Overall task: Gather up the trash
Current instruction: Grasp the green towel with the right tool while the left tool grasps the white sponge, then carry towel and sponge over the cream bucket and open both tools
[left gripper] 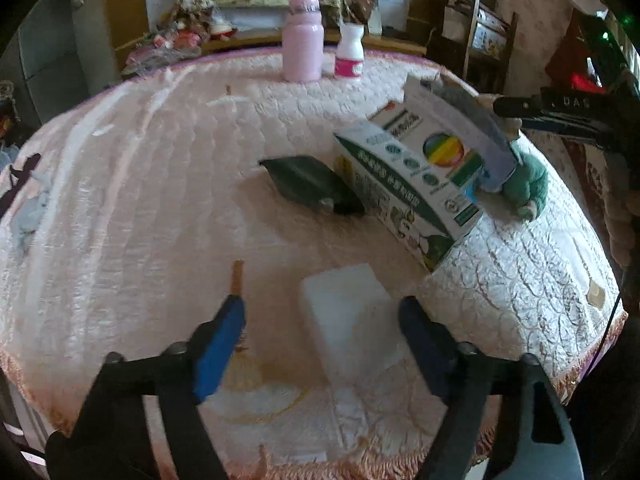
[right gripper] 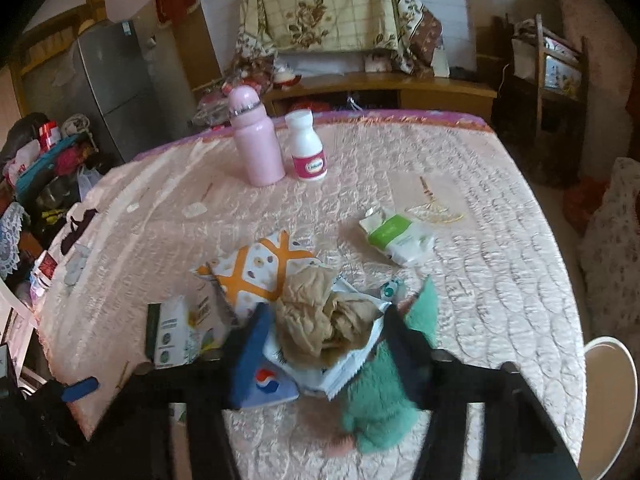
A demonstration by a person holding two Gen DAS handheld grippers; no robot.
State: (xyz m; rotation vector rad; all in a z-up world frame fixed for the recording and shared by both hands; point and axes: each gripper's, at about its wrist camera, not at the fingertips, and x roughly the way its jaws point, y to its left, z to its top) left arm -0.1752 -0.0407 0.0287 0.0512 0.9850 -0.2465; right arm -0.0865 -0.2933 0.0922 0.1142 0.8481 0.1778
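Early stage: right gripper [right gripper: 324,344], jaws narrowed around crumpled brown paper [right gripper: 320,320] at lower centre; left gripper [left gripper: 320,336], jaws wide, straddles a white block [left gripper: 352,320]; wrappers remain on the table [right gripper: 500,280].

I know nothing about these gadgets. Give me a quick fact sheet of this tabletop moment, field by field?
Surface: pink quilted tablecloth
Left gripper: open, either side of a white block, not pressing it
Right gripper: shut on crumpled brown paper and white wrappers
Under that: green plush toy
Open box: printed carton, dark pouch beside it
Far edge: pink bottle, white jar, upright
Also lying loose: tissue pack
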